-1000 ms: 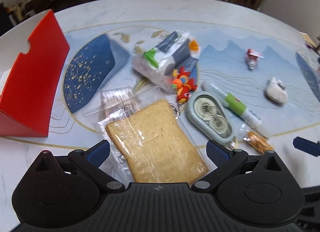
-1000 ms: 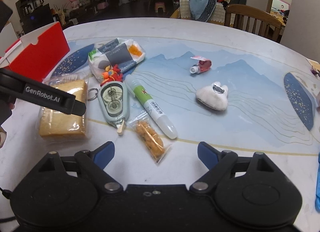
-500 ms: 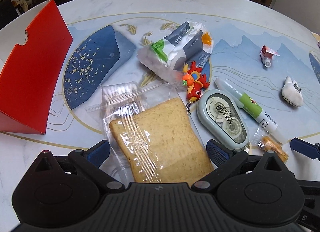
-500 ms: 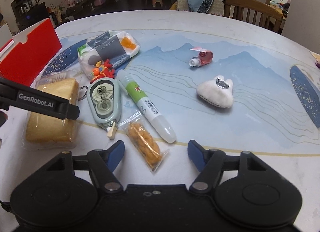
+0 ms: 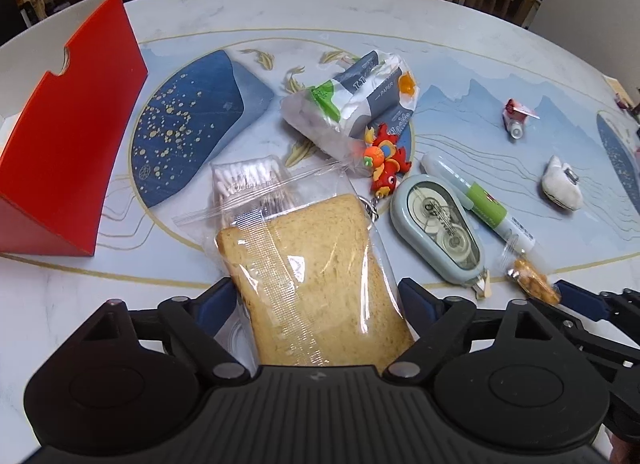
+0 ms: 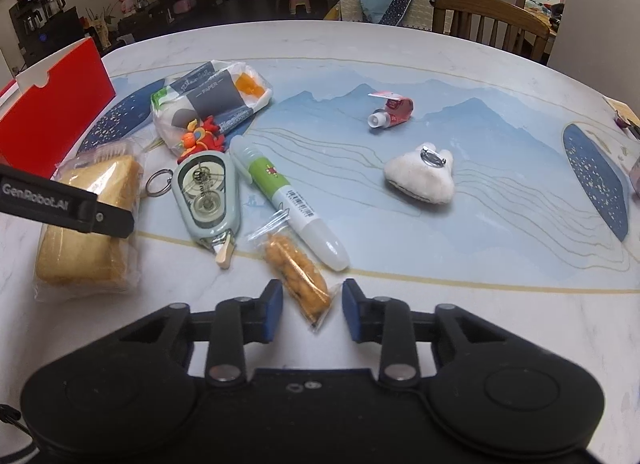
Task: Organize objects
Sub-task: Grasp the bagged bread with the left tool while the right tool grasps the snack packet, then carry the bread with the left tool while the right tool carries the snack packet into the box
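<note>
My left gripper is open, its blue fingers on either side of a bagged slice of bread lying on the table; the bread also shows in the right wrist view. My right gripper is partly closed, its fingers either side of the near end of a small bag of orange snacks, with small gaps to it. That bag shows in the left wrist view too. An open red box stands at the left.
On the table mat lie a bag of cotton swabs, a tissue pack, a red dragon keychain, a correction tape, a glue pen, a small red tube and a white plush. A wooden chair stands behind.
My left gripper moved forward so the bread now lies between its fingers. My right gripper moved left to the snack bag and its fingers narrowed around it.
</note>
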A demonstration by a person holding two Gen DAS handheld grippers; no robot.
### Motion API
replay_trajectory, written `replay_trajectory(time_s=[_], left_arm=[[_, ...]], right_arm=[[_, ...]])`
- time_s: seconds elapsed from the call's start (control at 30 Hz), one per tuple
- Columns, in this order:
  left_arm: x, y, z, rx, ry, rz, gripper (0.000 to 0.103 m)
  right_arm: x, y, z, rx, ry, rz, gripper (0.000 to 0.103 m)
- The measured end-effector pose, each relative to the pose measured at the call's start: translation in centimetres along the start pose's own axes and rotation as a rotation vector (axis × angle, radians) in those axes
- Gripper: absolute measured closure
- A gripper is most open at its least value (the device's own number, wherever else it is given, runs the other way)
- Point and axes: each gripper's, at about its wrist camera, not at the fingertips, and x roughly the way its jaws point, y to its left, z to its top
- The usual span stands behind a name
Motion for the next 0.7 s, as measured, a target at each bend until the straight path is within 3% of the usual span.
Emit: replay_trajectory(time_s=[0.03, 0.17, 0.27, 0.43, 0.7], left_arm=[[-0.2, 0.2, -0.2, 0.003, -0.003, -0.007, 0.017], [-1.0, 1.0, -1.0, 0.016, -0.007, -0.032, 0.018], [-1.6, 2.2, -1.5, -0.008, 0.007, -0.081, 0.018], [-3.6, 3.5, -2.6, 0.044, -0.017, -0.129, 0.018], [-7.3, 6.7, -3.4, 0.074, -0.064, -0.202, 0.018]], right_arm=[[-0.1, 0.1, -0.1, 0.000, -0.001, -0.001, 0.079], [-0.9, 0.6, -0.7, 0.000, -0.012, 0.005, 0.083], [-1.6, 1.1, -1.1, 0.014, -0.021, 0.012, 0.083], [-3.6, 2.2, -1.6, 0.061, -0.027, 0.042, 0.083], [-7.1, 6.9, 0.0, 0.068, -0.066, 0.091, 0.083]])
